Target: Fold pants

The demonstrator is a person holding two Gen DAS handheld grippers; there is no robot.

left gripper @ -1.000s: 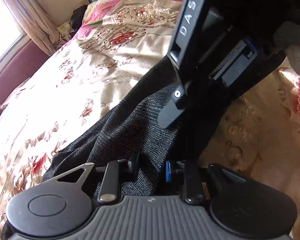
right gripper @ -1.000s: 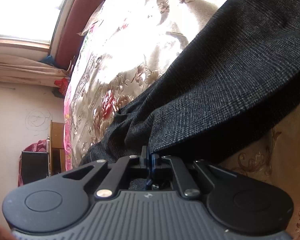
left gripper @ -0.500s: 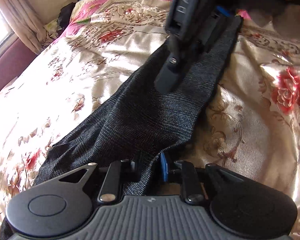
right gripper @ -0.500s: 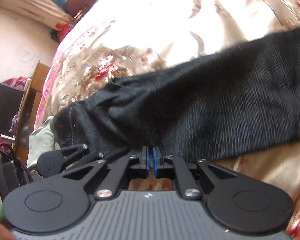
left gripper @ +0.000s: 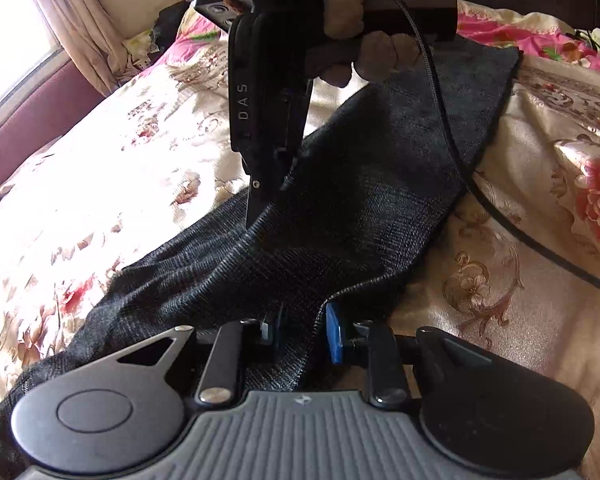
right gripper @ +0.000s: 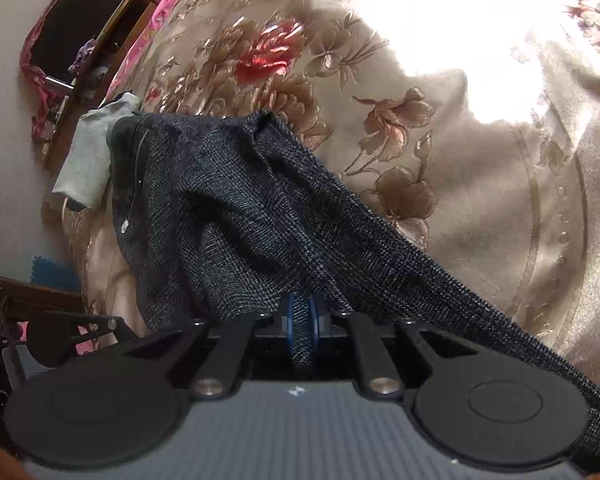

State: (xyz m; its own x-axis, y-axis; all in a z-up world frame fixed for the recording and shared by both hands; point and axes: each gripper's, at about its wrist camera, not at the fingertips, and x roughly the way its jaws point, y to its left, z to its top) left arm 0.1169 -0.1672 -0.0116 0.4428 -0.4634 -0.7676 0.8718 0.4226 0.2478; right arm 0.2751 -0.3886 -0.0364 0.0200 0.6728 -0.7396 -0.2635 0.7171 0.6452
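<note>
Dark grey woven pants (left gripper: 380, 200) lie stretched across a floral satin bedspread (left gripper: 140, 152), one leg's hem at the far right. At the near edge my left gripper (left gripper: 300, 334) has a fold of the cloth filling the gap between its pads; its jaws are opening slightly. Further along, a hand holds my right gripper (left gripper: 260, 208) tip-down on the pants' left edge. In the right wrist view the right gripper (right gripper: 300, 320) pinches a ridge of the pants (right gripper: 240, 208) between its blue pads, jaws easing open. The waist and a pale pocket lining (right gripper: 92, 160) hang near the bed's edge.
A black cable (left gripper: 460, 160) trails from the right gripper over the pants and bedspread. A window with a curtain (left gripper: 60, 40) and a maroon bed side (left gripper: 32, 120) lie to the left. Wooden furniture (right gripper: 100, 52) stands beyond the bed's edge. Part of another black tool (right gripper: 76, 332) shows low left.
The right gripper has swung away from the left one along the pants and rolled, and now faces the waist end. The hand holding it has come into view. The left gripper has hardly moved.
</note>
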